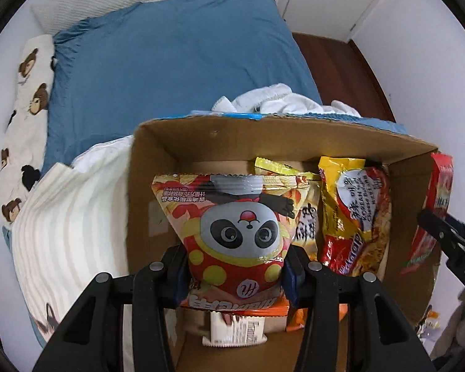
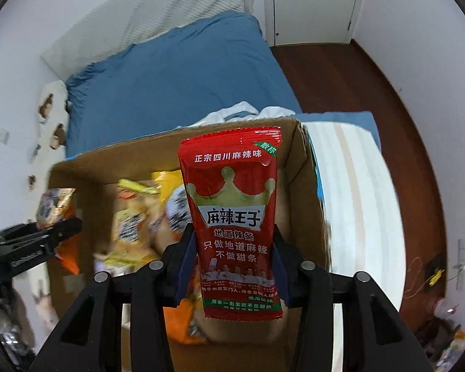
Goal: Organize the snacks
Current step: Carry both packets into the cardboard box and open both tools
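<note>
Snacks fill both of my claws above the open cardboard box (image 1: 158, 167), which sits on the blue-sheeted bed (image 1: 170, 68). My left claw (image 1: 237, 274) is clamped on a panda snack bag (image 1: 238, 226), its blue pads pressing the bag's lower sides, and the bag hangs over the left half of the box. My right claw (image 2: 235, 266) has the red spicy-strip packet (image 2: 234, 217) between its pads; the pads sit against the packet's edges, the packet upright over the right side of the box, close to its right wall. Inside the box, toward its far wall, lie a yellow-and-red Korean cheese noodle packet (image 1: 353, 217) and a yellow-topped snack bag (image 1: 303, 192) beside it. An orange packet (image 1: 297, 319) and a white wrapper (image 1: 235, 331) rest at the box's near end. Outside the box's left wall is a striped cream quilt (image 1: 68, 226), and white cloth (image 1: 282, 99) is bunched behind the far wall
</note>
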Demonstrator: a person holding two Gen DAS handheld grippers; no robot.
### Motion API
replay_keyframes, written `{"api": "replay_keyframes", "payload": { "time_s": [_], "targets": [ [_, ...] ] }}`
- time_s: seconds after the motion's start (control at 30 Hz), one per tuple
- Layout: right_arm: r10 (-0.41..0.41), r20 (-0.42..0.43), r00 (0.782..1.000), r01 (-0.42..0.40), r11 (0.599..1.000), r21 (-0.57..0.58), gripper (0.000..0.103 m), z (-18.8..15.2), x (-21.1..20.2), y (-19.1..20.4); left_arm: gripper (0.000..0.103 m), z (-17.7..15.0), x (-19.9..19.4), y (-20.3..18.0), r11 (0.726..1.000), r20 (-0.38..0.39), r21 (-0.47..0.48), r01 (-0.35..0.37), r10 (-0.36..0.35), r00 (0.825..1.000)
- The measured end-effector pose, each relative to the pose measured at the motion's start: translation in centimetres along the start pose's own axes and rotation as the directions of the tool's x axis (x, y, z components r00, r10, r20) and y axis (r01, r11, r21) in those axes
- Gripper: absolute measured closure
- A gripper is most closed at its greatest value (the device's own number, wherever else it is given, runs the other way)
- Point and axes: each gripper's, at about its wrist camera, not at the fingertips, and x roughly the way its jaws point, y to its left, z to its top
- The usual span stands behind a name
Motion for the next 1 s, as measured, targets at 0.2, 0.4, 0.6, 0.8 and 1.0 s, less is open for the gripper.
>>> {"api": "replay_keyframes", "payload": {
  "time_s": [0.2,0.4,0.6,0.8,1.0],
  "targets": [
    [0.02,-0.054,0.998,-0.019,1.0,0.01,0.009,-0.4,2.0,-0.2,0.004,1.1,1.0,0.7,0.998,0.015,-0.03,0.049,-0.049,0.999],
    [0.026,-0.063,0.998,-0.025,0.999,0.019,0.009,-0.4,2.9,-0.5,0.004,1.1,1.3,0.3,0.998,0.01,-0.022,0.057,-0.057,0.998],
    [0.007,-0.032,0.999,-0.006,1.0,0.007,0.009,-1.5,2.2,-0.1,0.004,-0.3,-0.4,-0.5,1.0,0.07,0.003,0.029,-0.029,0.997],
    [-0.012,0.028,1.0,0.013,1.0,-0.027,0.009,-4.2,-0.1,1.0,0.004,-4.1,-3.4,-0.7,1.0,0.186,-0.012,-0.001,0.003,0.983],
    [-0.028,0.109,0.994,0.033,0.999,-0.042,0.009,-8.2,-2.9,1.3,0.004,-8.7,-5.4,-1.5,0.999,0.268,-0.008,-0.037,0.038,0.963]
  ]
}}
